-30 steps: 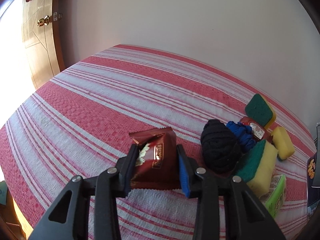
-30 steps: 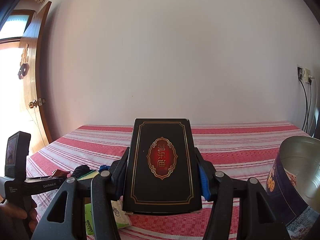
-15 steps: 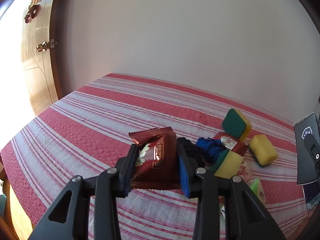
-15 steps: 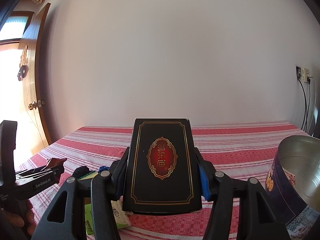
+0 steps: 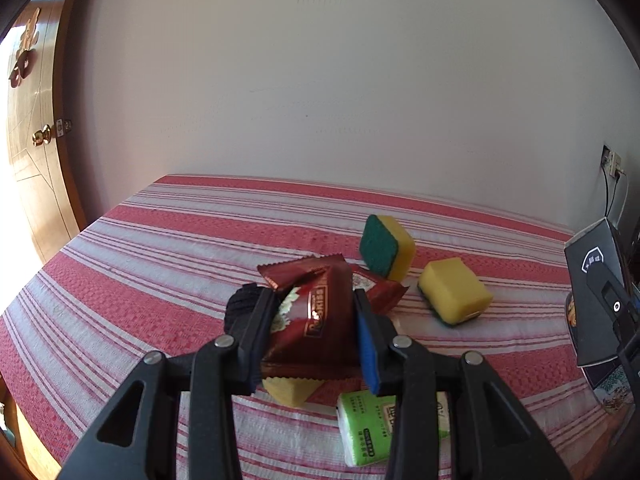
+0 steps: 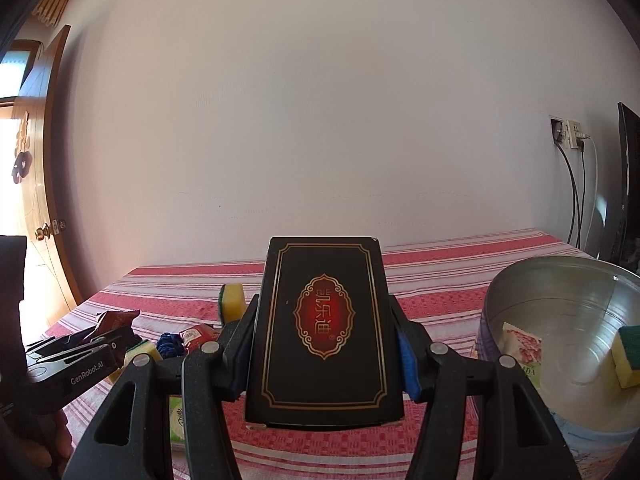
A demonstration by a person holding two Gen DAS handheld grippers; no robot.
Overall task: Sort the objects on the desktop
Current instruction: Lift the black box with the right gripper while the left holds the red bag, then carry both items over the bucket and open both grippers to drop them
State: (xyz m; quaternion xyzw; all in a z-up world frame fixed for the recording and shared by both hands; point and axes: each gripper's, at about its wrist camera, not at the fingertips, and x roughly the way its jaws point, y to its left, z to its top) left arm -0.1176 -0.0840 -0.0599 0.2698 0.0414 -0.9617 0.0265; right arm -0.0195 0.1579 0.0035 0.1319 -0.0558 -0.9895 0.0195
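While the left gripper [image 5: 316, 332] clamps a dark red snack packet [image 5: 316, 316] between its two pads, the packet hangs clear above the red-and-white striped tablecloth [image 5: 160, 264]. Directly under the packet lies a yellow sponge [image 5: 290, 392], mostly hidden, and just right of it a green tissue pack [image 5: 366, 428]. Behind the left finger a black knitted item [image 5: 240, 308] rests on the cloth. Farther back, a second red packet [image 5: 380, 290] shows beyond the right pad, then a yellow sponge with a green underside [image 5: 454, 296], and farthest a sponge standing on edge with its green scouring face [image 5: 386, 248] toward the camera.

The right gripper [image 6: 324, 344] grips a black box with gold trim and a red emblem [image 6: 324, 324] by its two long sides, held upright. To its right stands a round metal tin [image 6: 560, 312] containing a floral sachet [image 6: 522, 348] and one yellow-green sponge [image 6: 628, 356]. The left gripper appears at the left edge of this view, well apart from the tin
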